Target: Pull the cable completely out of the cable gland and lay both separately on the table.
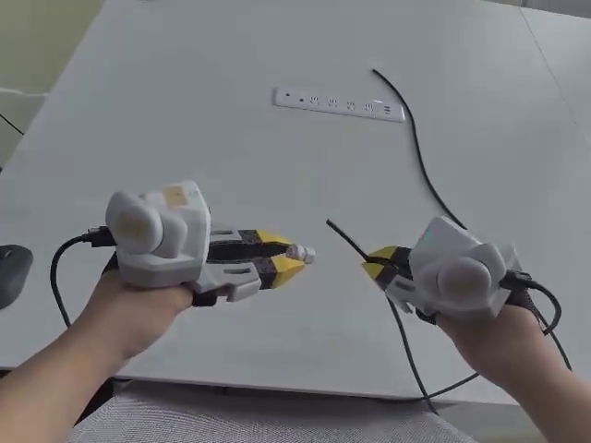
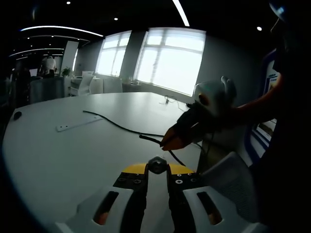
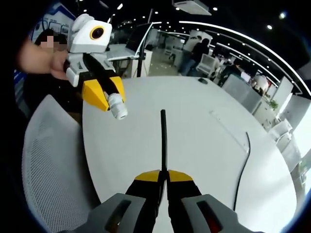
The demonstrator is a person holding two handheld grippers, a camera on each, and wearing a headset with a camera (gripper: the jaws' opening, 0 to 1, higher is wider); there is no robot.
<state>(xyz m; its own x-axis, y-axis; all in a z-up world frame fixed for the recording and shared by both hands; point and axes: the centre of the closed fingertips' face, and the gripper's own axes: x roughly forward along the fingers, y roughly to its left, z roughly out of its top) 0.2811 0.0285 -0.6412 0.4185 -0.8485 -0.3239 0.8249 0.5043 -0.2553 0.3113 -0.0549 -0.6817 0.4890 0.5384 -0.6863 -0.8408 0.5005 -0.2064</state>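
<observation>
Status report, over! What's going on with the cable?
Left gripper shut on cable gland. Right gripper shut on cable. Cable end free of gland, both in the air over table. Power strip far back, out of the way.

White table [image 1: 185, 138], bright office windows [image 2: 170, 68]

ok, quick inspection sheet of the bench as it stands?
surface: white table, plain top.
job's things: gland clamped in the left tongs, off the table; cable fully out of it, free end in the right tongs, the rest lying on the table.
clutter: power strip on the far side; dark object at the left edge, possibly a mouse.
tongs: both shut, held apart above the near edge.
cables: black lead trailing from each handle.
surroundings: open office, big windows, mesh chair.
</observation>
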